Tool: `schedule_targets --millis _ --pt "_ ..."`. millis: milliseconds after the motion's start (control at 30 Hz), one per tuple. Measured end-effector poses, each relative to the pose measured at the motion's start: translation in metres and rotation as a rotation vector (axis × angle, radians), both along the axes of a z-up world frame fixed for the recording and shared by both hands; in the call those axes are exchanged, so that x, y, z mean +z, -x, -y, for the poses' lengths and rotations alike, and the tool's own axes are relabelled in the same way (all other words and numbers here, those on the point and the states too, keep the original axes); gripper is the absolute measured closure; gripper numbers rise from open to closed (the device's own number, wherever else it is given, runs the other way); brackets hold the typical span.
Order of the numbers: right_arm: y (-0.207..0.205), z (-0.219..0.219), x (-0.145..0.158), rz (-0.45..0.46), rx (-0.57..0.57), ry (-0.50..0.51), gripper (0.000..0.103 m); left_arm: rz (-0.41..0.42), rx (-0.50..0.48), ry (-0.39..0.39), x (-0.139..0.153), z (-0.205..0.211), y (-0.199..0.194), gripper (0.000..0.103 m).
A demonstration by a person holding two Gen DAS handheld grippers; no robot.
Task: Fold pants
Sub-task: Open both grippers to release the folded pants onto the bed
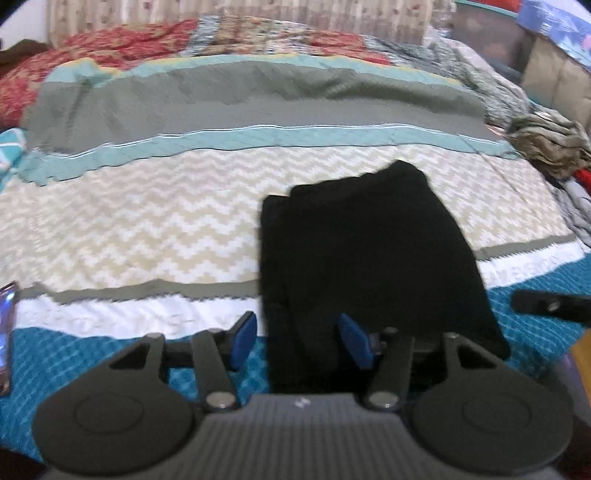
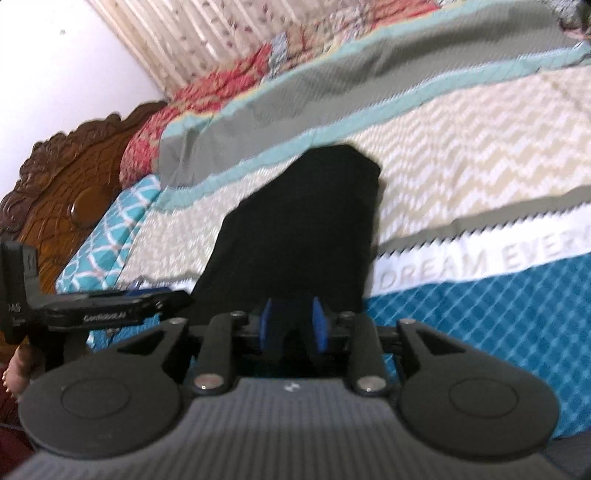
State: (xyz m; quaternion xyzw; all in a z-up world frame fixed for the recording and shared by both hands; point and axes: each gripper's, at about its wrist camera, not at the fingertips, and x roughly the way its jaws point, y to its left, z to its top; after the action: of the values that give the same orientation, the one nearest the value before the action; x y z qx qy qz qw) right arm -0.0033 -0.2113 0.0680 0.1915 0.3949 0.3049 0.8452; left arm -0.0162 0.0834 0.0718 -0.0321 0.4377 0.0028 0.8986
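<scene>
Bedspread (image 1: 129, 229) open left of pants (image 1: 369, 258) (phone (image 1: 6, 332) edgeward).

We see a bed covered by a striped quilt (image 1: 147, 221) with teal, grey, chevron-beige and white bands. Beyond the quilt, toward the far side, lies a red patterned bedspread (image 1: 122, 44), and behind that hangs a pale flowered curtain (image 1: 258, 9). At the quilt's left end stands a carved brown wooden headboard (image 2: 70, 192) against a plain white wall (image 2: 55, 55). Crumpled clothes (image 1: 550, 144) sit at the quilt's right edge.
</scene>
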Motion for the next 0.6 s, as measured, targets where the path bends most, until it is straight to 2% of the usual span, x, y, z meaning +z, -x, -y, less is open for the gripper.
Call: schedule_targets --millis 133,267,333,533,600 --pt "-0.003 0.009 -0.002 -0.009 -0.049 -0.001 0.067 -0.004 0.049 -0.021 0.000 -0.014 0.002 0.048" --pt "-0.003 0.011 -0.008 -0.036 -0.066 -0.006 0.064 -0.018 0.082 -0.017 -0.003 -0.022 0.004 0.048" --pt "-0.003 0.009 -0.009 -0.052 -0.076 -0.009 0.058 -0.025 0.094 -0.016 -0.004 -0.026 0.005 0.047" --pt "-0.007 0.012 -0.019 -0.104 -0.105 -0.024 0.058 -0.046 0.117 -0.006 -0.011 -0.032 0.009 0.046" --pt "-0.007 0.014 -0.021 -0.119 -0.113 -0.034 0.057 -0.053 0.121 0.024 -0.011 -0.036 0.009 0.043"
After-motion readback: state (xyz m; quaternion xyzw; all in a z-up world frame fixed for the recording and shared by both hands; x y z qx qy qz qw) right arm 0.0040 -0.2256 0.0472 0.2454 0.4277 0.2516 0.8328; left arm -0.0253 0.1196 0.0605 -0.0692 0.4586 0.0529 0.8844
